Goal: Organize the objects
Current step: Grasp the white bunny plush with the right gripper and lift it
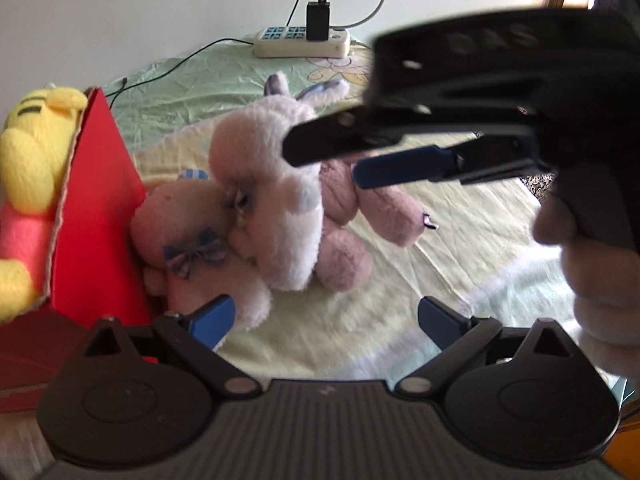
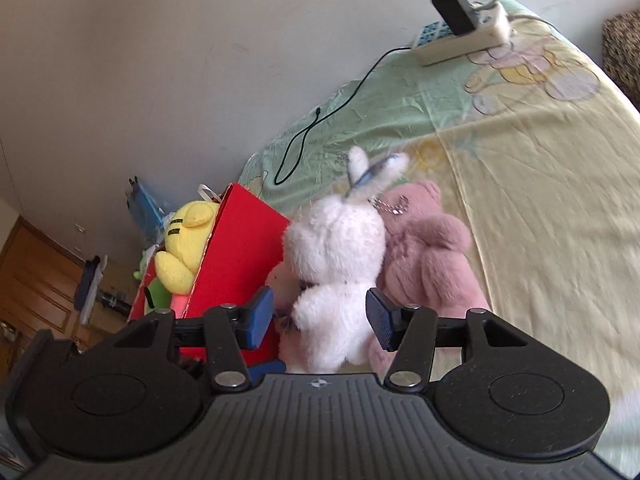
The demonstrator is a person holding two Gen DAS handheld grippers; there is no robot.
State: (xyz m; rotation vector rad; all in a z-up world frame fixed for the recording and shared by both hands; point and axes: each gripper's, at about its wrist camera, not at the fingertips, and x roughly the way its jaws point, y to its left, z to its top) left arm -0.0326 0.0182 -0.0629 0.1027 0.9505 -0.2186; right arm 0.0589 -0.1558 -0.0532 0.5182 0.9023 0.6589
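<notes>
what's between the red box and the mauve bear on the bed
The white plush rabbit lies between the red box and the mauve bear, pressed against both. The right wrist view shows it best; a smaller pink toy sits low by the box.

Fluffy white plush rabbit [image 2: 336, 264] and pink plush bear [image 2: 432, 264] lie on smooth, creased cloth sheet [image 2: 540, 200] beside matt red cardboard box [image 2: 236, 256].
</notes>
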